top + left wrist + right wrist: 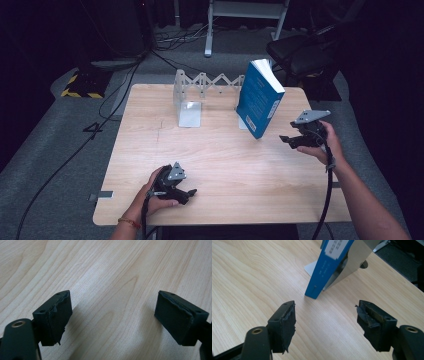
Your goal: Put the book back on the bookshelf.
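A blue book [260, 97] stands tilted on the wooden table [225, 160], leaning against the right end plate of a white expanding book rack [200, 86]. My right gripper [288, 140] is open just right of the book's lower corner, jaws pointing at it with nothing between them. In the right gripper view the book's spine [329, 265] rests against a shiny metal plate [355, 257], a short way beyond my open right gripper [326, 320]. My left gripper [188, 194] lies low near the front edge, open. In the left gripper view, bare wood lies between the jaws of the left gripper [113, 317].
The rack's left plate [190, 114] stands free at the back centre. Behind the table are a dark chair [300, 52], a white frame [245, 15], floor cables [125, 85] and a yellow-black striped base [82, 85].
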The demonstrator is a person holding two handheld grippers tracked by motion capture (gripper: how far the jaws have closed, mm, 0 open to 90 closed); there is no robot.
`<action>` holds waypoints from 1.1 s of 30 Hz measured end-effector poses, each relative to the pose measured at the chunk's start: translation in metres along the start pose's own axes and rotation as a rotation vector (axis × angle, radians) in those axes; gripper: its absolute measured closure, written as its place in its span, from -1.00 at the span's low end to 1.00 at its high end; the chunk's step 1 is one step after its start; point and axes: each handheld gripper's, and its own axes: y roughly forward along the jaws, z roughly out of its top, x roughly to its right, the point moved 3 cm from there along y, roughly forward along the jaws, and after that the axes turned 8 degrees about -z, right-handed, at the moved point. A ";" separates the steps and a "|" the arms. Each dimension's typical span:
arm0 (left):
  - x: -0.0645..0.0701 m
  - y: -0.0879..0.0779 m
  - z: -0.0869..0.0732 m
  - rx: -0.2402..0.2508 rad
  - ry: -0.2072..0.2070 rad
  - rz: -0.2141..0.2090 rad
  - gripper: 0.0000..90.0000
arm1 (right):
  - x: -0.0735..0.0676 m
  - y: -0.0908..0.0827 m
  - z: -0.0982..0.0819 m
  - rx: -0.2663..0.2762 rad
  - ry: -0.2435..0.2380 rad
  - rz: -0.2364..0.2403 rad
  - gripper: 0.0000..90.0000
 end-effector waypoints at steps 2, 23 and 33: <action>0.000 0.000 0.000 0.001 -0.001 0.000 -0.67 | -0.002 0.000 -0.008 0.002 -0.004 0.002 -0.29; 0.000 0.000 0.000 0.000 0.000 0.000 -0.67 | -0.017 -0.004 -0.088 0.015 0.026 0.038 -0.30; 0.000 0.000 0.000 0.001 -0.001 0.000 -0.67 | -0.024 -0.006 -0.128 0.010 0.037 0.056 -0.30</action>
